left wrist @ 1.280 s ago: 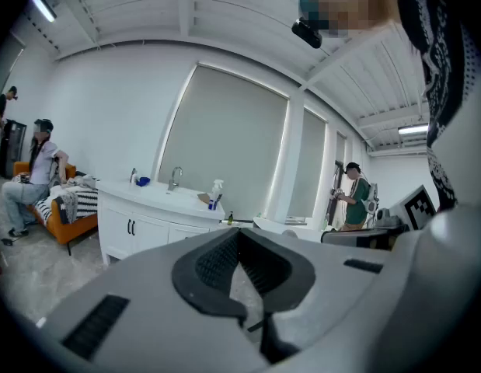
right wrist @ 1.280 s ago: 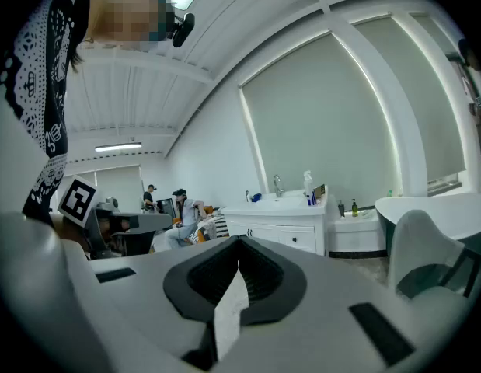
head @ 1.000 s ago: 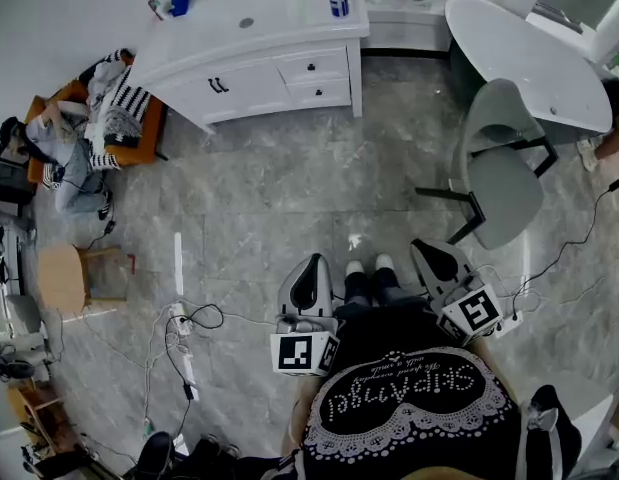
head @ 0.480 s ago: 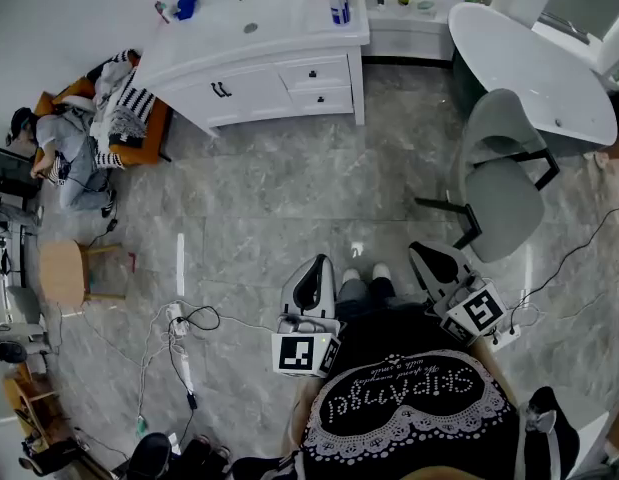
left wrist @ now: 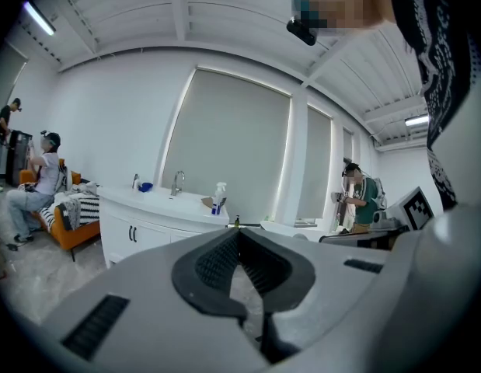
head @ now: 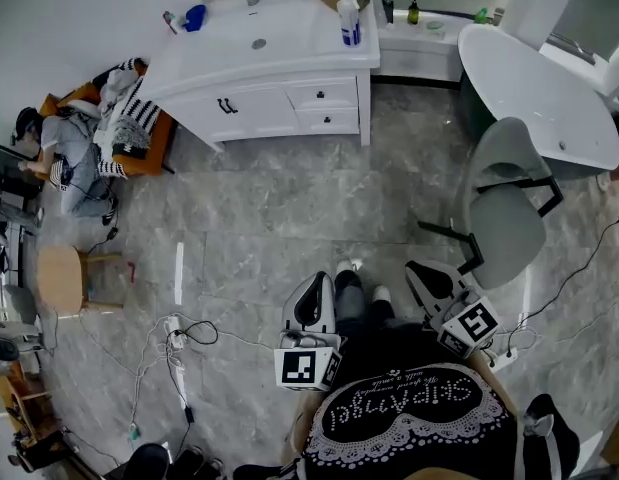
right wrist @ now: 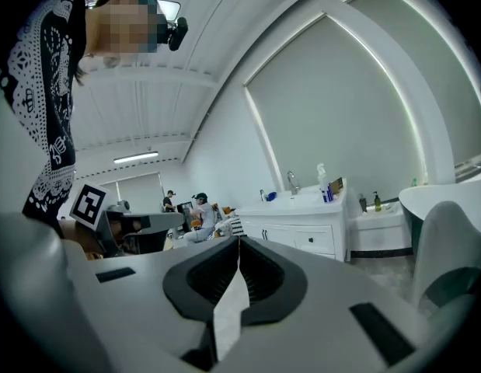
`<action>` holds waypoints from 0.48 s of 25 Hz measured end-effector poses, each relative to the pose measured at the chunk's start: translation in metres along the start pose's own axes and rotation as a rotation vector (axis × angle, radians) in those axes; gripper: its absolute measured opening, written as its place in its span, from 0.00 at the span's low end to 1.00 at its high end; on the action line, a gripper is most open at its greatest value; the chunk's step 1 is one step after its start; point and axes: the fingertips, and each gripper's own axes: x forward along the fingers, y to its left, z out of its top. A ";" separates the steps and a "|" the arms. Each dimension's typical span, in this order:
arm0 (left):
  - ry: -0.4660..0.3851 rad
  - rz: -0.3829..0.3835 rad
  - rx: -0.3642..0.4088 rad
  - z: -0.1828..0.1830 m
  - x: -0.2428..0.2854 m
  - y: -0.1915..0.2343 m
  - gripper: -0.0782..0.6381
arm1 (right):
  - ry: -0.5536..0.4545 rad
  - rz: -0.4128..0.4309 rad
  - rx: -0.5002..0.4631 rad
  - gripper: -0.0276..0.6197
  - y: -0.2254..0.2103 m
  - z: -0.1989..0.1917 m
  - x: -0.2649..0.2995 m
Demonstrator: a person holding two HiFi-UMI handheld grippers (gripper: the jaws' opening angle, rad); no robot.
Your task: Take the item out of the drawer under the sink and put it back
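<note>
The white sink cabinet stands across the marble floor at the top of the head view, and its two small drawers on the right are closed. No item from a drawer shows. My left gripper and right gripper are held low in front of my body, far from the cabinet, both shut and empty. In the left gripper view the left gripper points at the cabinet in the distance. The right gripper has its jaws together in its own view, with the cabinet beyond.
A grey chair and a round white table stand on the right. A spray bottle is on the counter. A person sits by an orange sofa at the left. Cables and a wooden stool lie left of me.
I have stepped forward, so the cabinet sits lower and nearer in the head view. Both grippers stay shut in front of my body.
</note>
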 end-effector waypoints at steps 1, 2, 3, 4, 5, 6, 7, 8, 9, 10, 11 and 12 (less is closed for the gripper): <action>0.004 0.000 -0.005 0.002 0.005 0.006 0.11 | 0.011 -0.002 0.000 0.07 -0.001 0.000 0.007; 0.010 0.000 -0.007 0.005 0.010 0.013 0.11 | 0.019 -0.006 -0.002 0.07 -0.002 0.002 0.015; 0.014 -0.003 -0.006 0.009 0.016 0.019 0.11 | 0.024 -0.014 -0.005 0.07 -0.005 0.004 0.023; 0.014 -0.007 -0.002 0.014 0.022 0.026 0.11 | 0.024 -0.024 -0.008 0.07 -0.008 0.008 0.032; 0.009 -0.013 0.004 0.019 0.028 0.032 0.11 | 0.022 -0.035 -0.008 0.07 -0.011 0.013 0.040; 0.001 -0.019 0.010 0.025 0.035 0.039 0.11 | 0.016 -0.045 -0.007 0.07 -0.015 0.018 0.048; -0.006 -0.026 0.016 0.031 0.041 0.044 0.12 | 0.010 -0.053 -0.003 0.07 -0.018 0.024 0.056; -0.012 -0.032 0.020 0.035 0.046 0.050 0.11 | 0.004 -0.059 -0.002 0.07 -0.020 0.029 0.063; -0.017 -0.037 0.023 0.040 0.052 0.055 0.11 | 0.000 -0.063 -0.006 0.07 -0.023 0.032 0.070; -0.024 -0.041 0.024 0.043 0.056 0.061 0.11 | -0.004 -0.066 -0.011 0.07 -0.024 0.035 0.077; -0.030 -0.043 0.023 0.046 0.059 0.066 0.11 | -0.006 -0.068 -0.016 0.07 -0.026 0.038 0.083; -0.035 -0.044 0.021 0.049 0.062 0.072 0.11 | -0.007 -0.070 -0.020 0.07 -0.026 0.039 0.089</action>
